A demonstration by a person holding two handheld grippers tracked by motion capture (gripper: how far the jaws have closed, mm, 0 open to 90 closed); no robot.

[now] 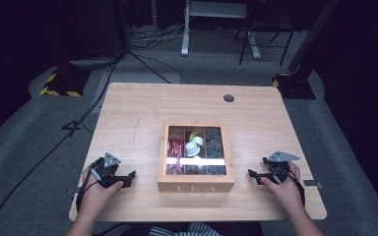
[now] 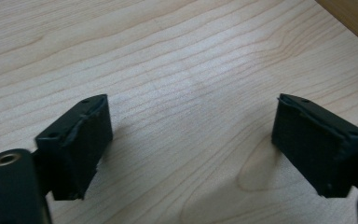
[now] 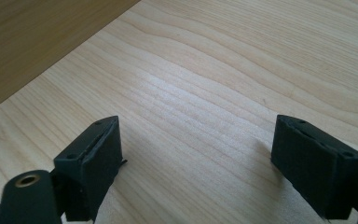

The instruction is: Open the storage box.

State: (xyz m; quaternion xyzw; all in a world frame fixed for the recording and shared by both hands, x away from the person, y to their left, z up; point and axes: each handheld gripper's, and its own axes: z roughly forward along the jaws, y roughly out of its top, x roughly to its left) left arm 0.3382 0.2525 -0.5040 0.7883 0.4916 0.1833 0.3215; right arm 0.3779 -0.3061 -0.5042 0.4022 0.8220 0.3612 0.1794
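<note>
A wooden tea box (image 1: 196,183) marked TEA stands at the middle of the table, its glass lid shut over compartments with red packets, white pods and dark packets. My left gripper (image 1: 128,177) rests on the table to the left of the box, open, with bare wood between its jaws (image 2: 191,154). My right gripper (image 1: 254,176) rests to the right of the box, also open over bare wood (image 3: 196,163). A corner of the box's side (image 2: 354,18) shows in the left gripper view, and the box's side (image 3: 32,42) fills the upper left of the right gripper view.
The light wooden table (image 1: 138,113) has a round cable hole (image 1: 229,98) at the far right. Cables run over the grey floor (image 1: 29,142) to the left, and stand feet with yellow-black tape (image 1: 61,83) sit beyond the table's far corners.
</note>
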